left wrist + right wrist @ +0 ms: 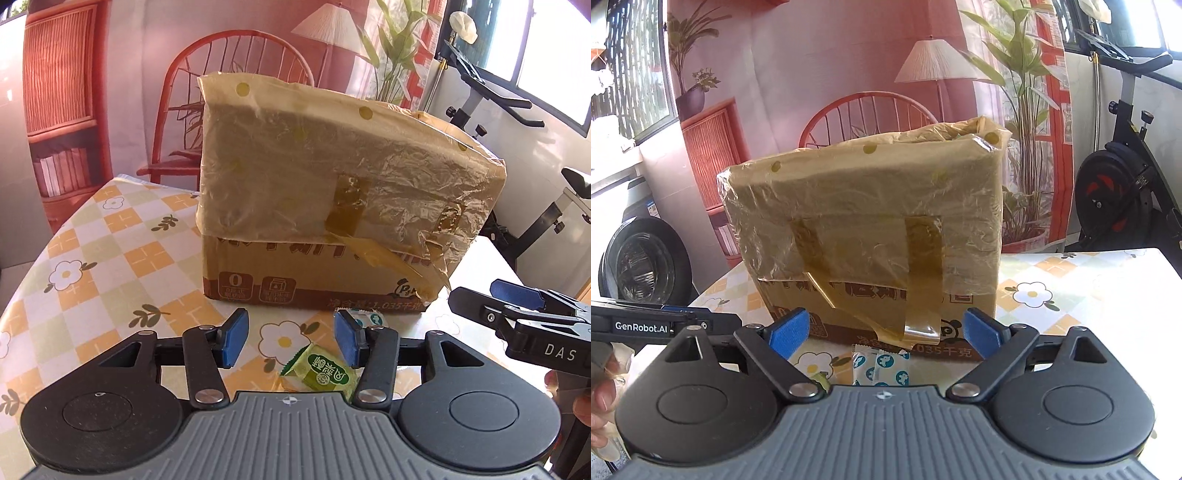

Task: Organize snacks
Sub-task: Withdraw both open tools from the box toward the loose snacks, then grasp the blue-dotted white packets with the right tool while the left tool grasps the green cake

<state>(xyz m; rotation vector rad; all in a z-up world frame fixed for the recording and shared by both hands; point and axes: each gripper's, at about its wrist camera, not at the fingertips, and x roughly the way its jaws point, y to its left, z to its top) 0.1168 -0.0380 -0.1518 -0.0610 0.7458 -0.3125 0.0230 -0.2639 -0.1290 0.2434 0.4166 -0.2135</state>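
A cardboard box [332, 192] [868, 229] lined with a yellowish plastic bag stands on the table, its top open. My left gripper [291, 338] is open just in front of it. A green snack packet [319, 369] lies on the cloth between and below its blue pads, which do not press on it. A white packet with blue prints [365, 319] [881, 369] lies at the foot of the box. My right gripper [884, 332] [476, 295] hangs wide open over that white packet with nothing between its pads. The left gripper [683, 314] shows at the left edge of the right wrist view.
The table [92, 266] [1089, 280] has a checked cloth with flowers; its edges run close on the left and the right. An exercise bike [1119, 192] stands to the right, a round-doored machine [642, 258] to the left. A person's fingers [602, 398] hold the left gripper.
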